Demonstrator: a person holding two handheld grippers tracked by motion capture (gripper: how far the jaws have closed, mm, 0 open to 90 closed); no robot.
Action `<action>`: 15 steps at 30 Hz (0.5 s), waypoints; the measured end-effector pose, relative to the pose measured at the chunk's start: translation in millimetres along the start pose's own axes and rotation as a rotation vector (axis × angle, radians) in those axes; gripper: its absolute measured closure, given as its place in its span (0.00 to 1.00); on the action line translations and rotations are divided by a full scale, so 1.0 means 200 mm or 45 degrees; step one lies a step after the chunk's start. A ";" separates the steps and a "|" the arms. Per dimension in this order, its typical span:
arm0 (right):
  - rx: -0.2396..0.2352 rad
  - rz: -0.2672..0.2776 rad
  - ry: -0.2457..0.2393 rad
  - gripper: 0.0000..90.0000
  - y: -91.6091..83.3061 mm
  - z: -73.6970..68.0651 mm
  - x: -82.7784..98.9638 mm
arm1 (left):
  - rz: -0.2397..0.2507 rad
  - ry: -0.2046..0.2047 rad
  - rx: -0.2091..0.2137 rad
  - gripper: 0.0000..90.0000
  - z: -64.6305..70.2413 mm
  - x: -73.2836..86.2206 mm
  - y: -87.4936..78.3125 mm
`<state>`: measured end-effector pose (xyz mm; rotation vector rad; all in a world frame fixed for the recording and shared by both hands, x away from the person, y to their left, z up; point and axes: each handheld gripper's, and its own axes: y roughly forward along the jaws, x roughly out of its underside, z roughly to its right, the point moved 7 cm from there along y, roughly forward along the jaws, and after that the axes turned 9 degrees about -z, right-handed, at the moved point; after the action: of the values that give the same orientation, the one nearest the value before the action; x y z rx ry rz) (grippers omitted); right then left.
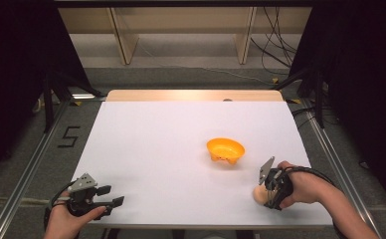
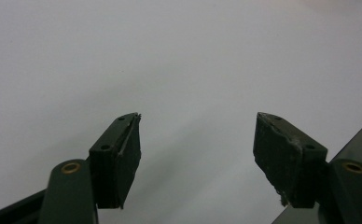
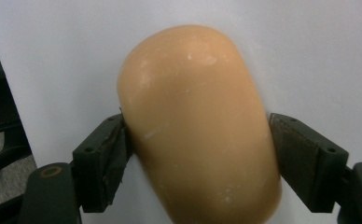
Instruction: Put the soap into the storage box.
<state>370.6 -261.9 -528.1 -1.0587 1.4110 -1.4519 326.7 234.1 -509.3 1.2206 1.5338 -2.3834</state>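
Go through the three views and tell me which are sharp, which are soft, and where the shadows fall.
High view: evenly lit, slightly soft; the orange bowl casts only a faint shadow on the white table. Left gripper view: the left gripper has crisp black fingers; the table behind shades from bright to grey. Right gripper view: the tan egg-shaped object looks soft at its edges.

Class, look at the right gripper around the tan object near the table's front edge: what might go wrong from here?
1. The smooth, rounded tan egg-shaped object sits between the right gripper's fingers, gripped low on its sides; it may squirt out.
2. It lies near the white table's front edge and could roll off.
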 end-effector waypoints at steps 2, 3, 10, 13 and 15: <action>-0.013 -0.013 -0.002 0.29 0.00 0.00 0.00 | -0.011 -0.012 0.011 0.35 0.00 0.00 0.00; -0.015 -0.012 0.002 0.29 0.00 -0.01 0.00 | -0.007 -0.012 0.009 0.35 0.00 0.00 0.00; -0.014 -0.039 0.007 0.30 0.00 0.00 -0.01 | 0.001 -0.001 0.000 0.35 0.00 0.00 0.00; -0.022 -0.046 0.013 0.29 0.00 0.00 -0.02 | 0.000 -0.001 0.001 0.35 0.00 0.00 0.00; -0.024 -0.047 0.018 0.28 0.00 0.00 -0.02 | 0.000 0.001 0.001 0.35 0.00 0.00 0.00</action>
<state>372.1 -258.6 -527.9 -1.0939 1.4246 -1.4773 326.4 234.2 -508.9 1.2216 1.5330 -2.3836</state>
